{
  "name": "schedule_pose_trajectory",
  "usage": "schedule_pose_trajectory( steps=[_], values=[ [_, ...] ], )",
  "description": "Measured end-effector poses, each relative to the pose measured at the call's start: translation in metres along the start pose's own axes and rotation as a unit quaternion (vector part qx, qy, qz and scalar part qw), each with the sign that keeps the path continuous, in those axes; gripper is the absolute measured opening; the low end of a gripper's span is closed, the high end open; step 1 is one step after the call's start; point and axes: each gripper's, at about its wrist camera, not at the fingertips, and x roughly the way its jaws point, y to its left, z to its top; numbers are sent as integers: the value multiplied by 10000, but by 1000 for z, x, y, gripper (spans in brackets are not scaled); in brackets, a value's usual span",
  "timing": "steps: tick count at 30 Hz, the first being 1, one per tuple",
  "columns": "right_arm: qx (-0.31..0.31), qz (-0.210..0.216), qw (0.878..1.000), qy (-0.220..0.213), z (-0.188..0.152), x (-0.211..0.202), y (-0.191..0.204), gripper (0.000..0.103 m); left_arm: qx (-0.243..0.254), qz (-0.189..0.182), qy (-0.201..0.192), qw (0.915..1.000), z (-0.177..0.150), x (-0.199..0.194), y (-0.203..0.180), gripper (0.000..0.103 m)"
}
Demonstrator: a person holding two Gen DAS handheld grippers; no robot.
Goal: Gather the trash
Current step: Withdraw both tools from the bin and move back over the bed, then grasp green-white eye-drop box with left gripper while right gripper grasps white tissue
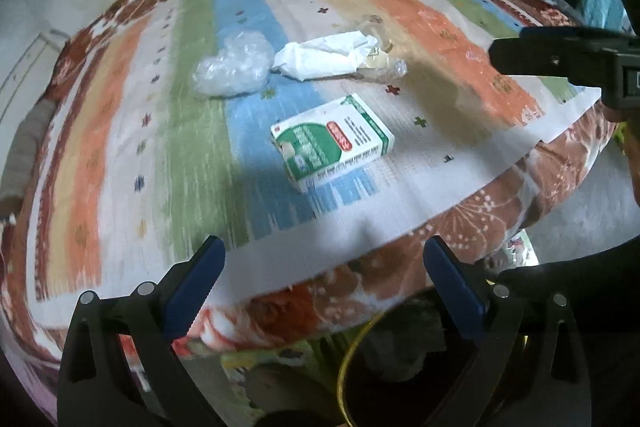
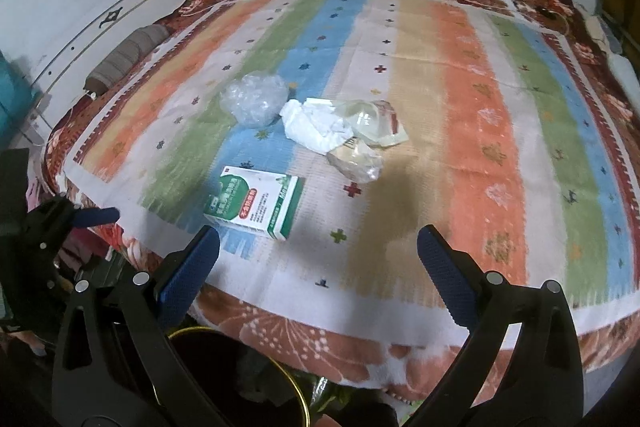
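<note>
A green and white medicine box (image 1: 332, 141) (image 2: 256, 205) lies on the striped cloth, nearest the front edge. Behind it sit a crumpled white tissue (image 1: 324, 57) (image 2: 314, 127), a ball of clear plastic film (image 1: 232, 67) (image 2: 256, 99) and clear wrappers (image 1: 382, 65) (image 2: 374, 129). My left gripper (image 1: 324, 279) hangs open over the bed's front edge, nothing between its fingers. My right gripper (image 2: 318, 263) is open too, just short of the box. A dark bin with a yellow rim (image 2: 240, 379) (image 1: 360, 367) stands below both grippers.
The striped cloth (image 2: 480, 147) covers a floral blanket (image 2: 320, 347) on a bed against a white wall. A grey rolled bundle (image 2: 128, 55) lies at the far left edge. The right gripper's body (image 1: 568, 59) shows at the right of the left wrist view.
</note>
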Motion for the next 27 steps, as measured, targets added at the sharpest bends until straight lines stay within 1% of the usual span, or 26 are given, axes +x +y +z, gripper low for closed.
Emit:
schedule_pose_trajectory(
  steps=[3,5,6,9,16,18,22,27],
  values=[
    [-69,6,10000,7,5,7,1,94,-14,-136,-32,9999,8,8,6,97],
    [-57,50,10000,9,9,13,1,94,-4,-371,-32,9993,11,15,10,97],
    [-52,74,10000,3,10,16,1,94,100,-444,-15,9990,12,19,11,97],
    [-73,39,10000,16,11,26,1,94,366,-385,-27,9986,14,30,12,97],
    [-240,152,9996,-61,23,47,1,94,627,-626,-146,9960,24,45,16,97],
    [-276,165,9995,-59,26,52,0,94,740,-684,-155,9948,27,49,16,97],
    [-366,176,9992,-23,31,66,-2,94,1113,-855,-177,9899,33,55,13,97],
    [-402,182,9990,31,40,82,-7,93,1251,-1169,-255,9849,47,61,14,97]
  ],
)
